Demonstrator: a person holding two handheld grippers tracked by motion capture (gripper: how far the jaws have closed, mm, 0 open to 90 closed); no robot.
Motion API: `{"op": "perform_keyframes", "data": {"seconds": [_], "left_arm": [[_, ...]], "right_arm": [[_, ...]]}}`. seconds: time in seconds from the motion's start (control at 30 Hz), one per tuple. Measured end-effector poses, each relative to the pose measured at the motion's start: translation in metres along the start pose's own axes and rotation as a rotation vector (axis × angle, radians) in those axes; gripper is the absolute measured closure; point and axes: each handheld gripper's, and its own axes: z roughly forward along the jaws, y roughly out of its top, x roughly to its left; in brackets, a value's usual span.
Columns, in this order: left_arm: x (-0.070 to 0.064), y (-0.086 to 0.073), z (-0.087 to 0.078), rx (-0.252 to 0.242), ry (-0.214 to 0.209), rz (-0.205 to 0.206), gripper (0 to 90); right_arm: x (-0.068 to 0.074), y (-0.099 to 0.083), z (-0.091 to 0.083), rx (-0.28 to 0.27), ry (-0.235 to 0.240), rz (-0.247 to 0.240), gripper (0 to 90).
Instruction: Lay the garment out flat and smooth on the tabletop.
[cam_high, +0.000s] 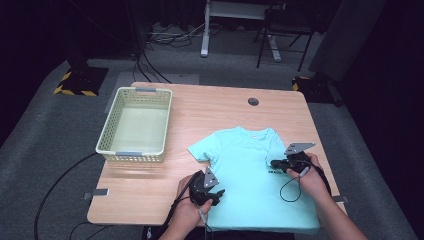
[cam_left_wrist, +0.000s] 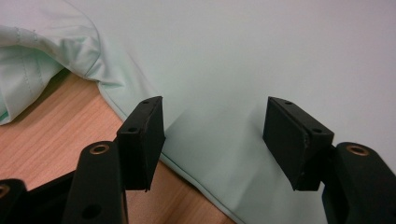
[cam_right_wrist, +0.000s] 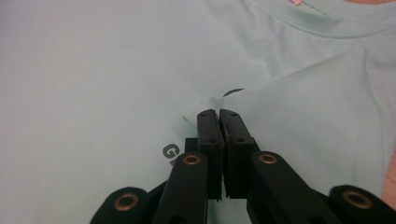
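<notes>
A light turquoise T-shirt (cam_high: 252, 175) lies on the wooden table (cam_high: 210, 107), collar toward the far side. My right gripper (cam_high: 274, 163) sits over the shirt's right part, folded inward, and is shut on a pinch of that fabric (cam_right_wrist: 212, 102) next to a dark printed logo (cam_right_wrist: 169, 151). My left gripper (cam_high: 218, 192) stands open at the shirt's left side hem; in the left gripper view its jaws straddle the hem edge (cam_left_wrist: 187, 168), nothing between them. The left sleeve (cam_left_wrist: 42, 60) lies bunched beyond it.
A pale green plastic basket (cam_high: 136, 125) stands at the table's left, with nothing in it. A round cable hole (cam_high: 253, 101) is near the far edge. Bare wood lies between basket and shirt. Beyond the table are chair legs and cables on grey carpet.
</notes>
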Motion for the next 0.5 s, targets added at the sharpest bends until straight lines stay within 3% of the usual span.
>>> {"op": "perform_keyframes", "data": {"seconds": [0.37, 0.43, 0.5], "left_arm": [[0.000, 0.000, 0.000, 0.000, -0.001, 0.000, 38.7], [0.000, 0.000, 0.000, 0.000, -0.001, -0.001, 38.7], [0.000, 0.000, 0.000, 0.000, -0.001, -0.001, 38.6]], "right_arm": [[-0.013, 0.006, -0.028, -0.048, -0.065, 0.008, 88.0], [-0.022, 0.004, -0.039, -0.064, -0.100, 0.029, 88.0], [-0.037, -0.002, -0.057, -0.100, -0.163, 0.091, 87.9]]}}
